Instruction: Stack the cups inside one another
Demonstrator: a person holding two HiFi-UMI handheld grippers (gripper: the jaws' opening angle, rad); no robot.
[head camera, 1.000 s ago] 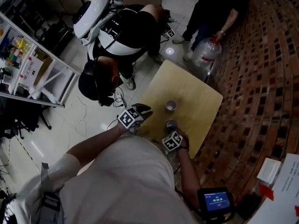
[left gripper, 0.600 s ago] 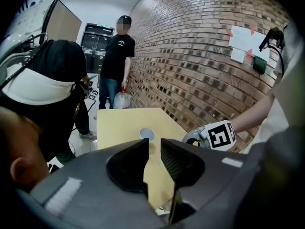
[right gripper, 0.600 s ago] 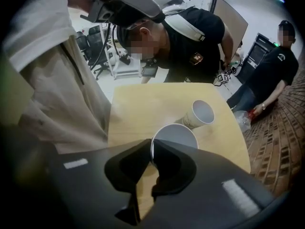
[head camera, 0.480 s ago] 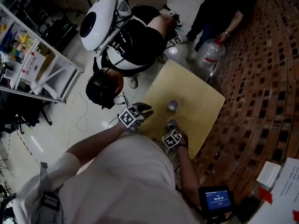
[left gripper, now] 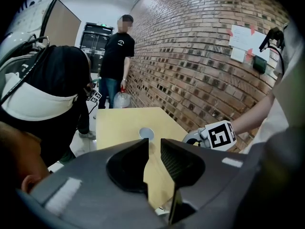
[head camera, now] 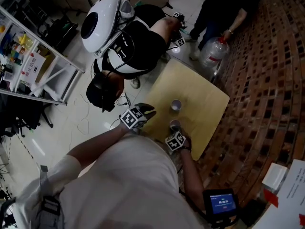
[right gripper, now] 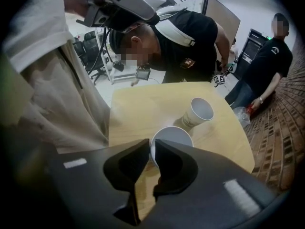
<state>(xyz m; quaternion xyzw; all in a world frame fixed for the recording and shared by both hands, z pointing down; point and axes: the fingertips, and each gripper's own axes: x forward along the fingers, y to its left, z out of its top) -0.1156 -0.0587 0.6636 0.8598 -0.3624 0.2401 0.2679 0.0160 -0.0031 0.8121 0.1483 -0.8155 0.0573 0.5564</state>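
Note:
Two white paper cups stand on the tan table (head camera: 202,95). The far cup (head camera: 176,105) (right gripper: 198,113) (left gripper: 146,134) is upright near the middle. The near cup (head camera: 175,124) (right gripper: 174,135) stands upright close to the front edge. My right gripper (head camera: 175,131) (right gripper: 151,144) points steeply down over it. Its jaws have just been opening, and they straddle the cup's near wall with a narrow gap. At the table's left edge my left gripper (head camera: 147,110) (left gripper: 154,144) hovers slightly open with nothing between its jaws, aimed toward the far cup.
A person in black and white (head camera: 128,42) bends over beside the table's far left side. Another person stands past the far corner beside a large water bottle (head camera: 212,51). Brick surface (head camera: 267,80) runs along the right. Shelving (head camera: 28,66) is at the left.
Both grippers and both cups keep their places in the head view. The person bending beside the table has shifted slightly.

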